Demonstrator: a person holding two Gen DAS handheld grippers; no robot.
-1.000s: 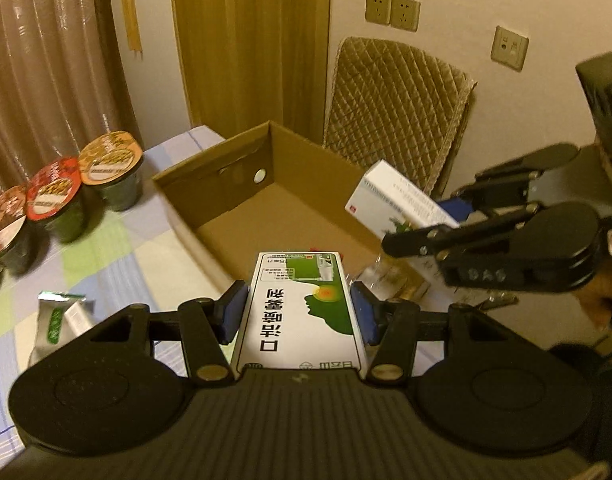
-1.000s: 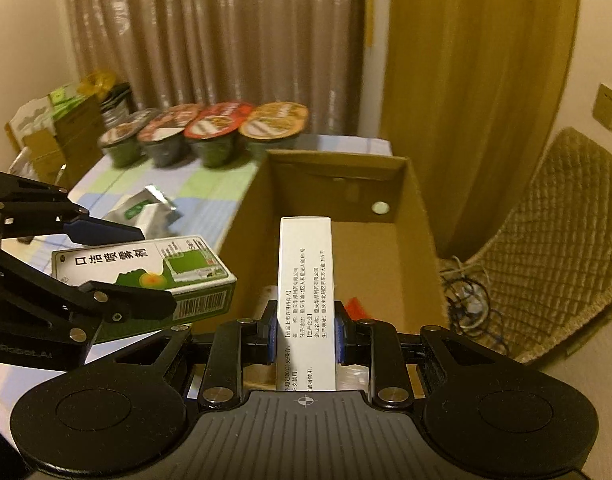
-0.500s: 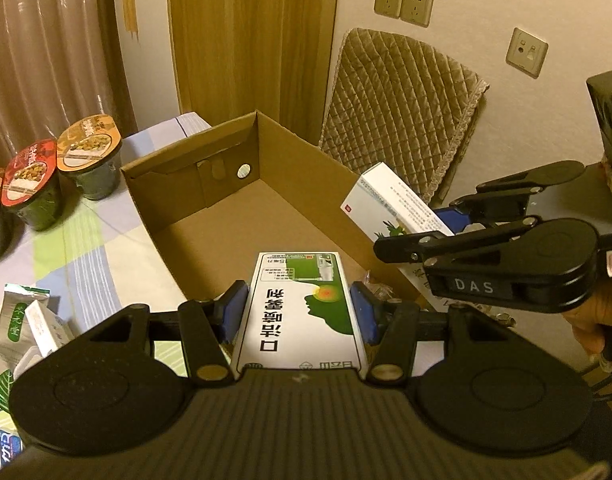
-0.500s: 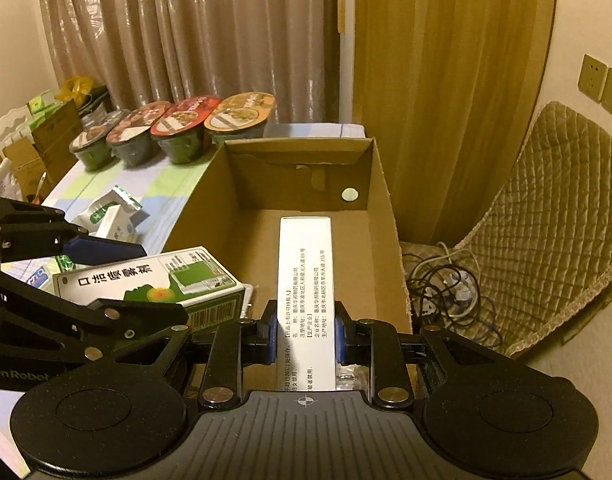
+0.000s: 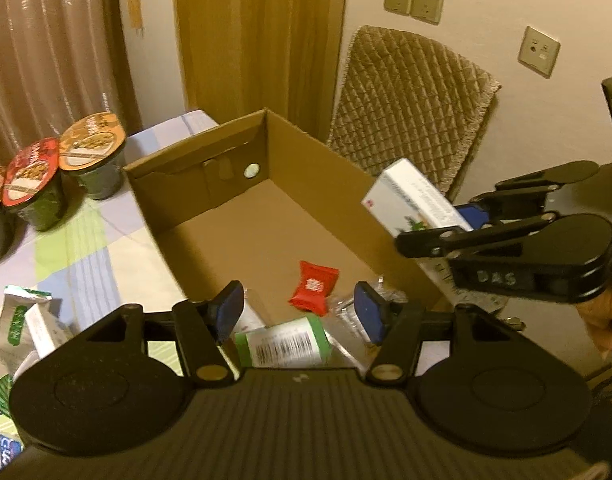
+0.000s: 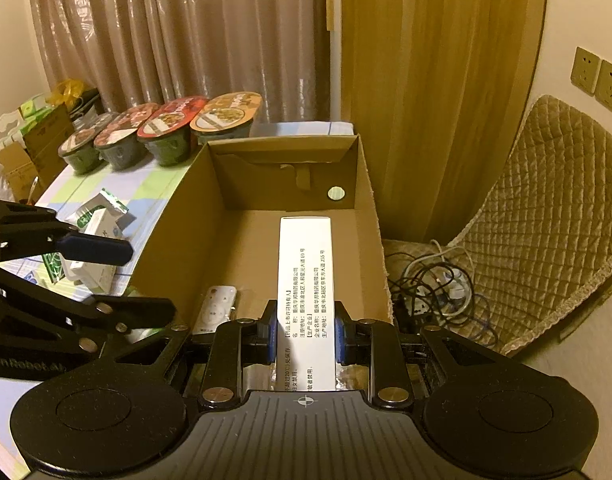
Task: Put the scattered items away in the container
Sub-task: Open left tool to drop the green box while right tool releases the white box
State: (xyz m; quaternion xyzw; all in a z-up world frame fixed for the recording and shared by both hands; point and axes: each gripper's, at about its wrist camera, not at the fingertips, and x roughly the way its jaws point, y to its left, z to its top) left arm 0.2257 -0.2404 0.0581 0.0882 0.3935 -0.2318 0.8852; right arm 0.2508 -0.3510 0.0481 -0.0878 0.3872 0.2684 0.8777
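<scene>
Since half a second ago the green-and-white box has left the left tongs [image 5: 298,312] and now lies in the near end of the cardboard box [image 5: 210,208].

Left wrist view: the left tongs stand wide apart, holding nothing. The green-and-white box [image 5: 284,346] lies just below and between the blue pads, barcode end up. A red packet [image 5: 315,288] lies on the cardboard box floor near it, with clear wrapping beside it. Foil packets [image 5: 26,320] lie on the worktop [image 5: 86,248] to the left of the cardboard box, outside it. Noodle cups [image 5: 92,152] stand at the far left. The right tongs [image 5: 438,224] appear at the right edge, over the cardboard box's right wall, with a white box [image 5: 410,196] in them.

Right wrist view: the right tongs [image 6: 304,336] are clamped on the long white box [image 6: 305,280], which points along the cardboard box [image 6: 178,216] above its floor. A white remote control [image 6: 216,310] lies inside. Small packets and boxes [image 6: 100,220] lie on the worktop [image 6: 154,184].

Judgement: partly done; the white box needs releasing and the worktop items collecting.
</scene>
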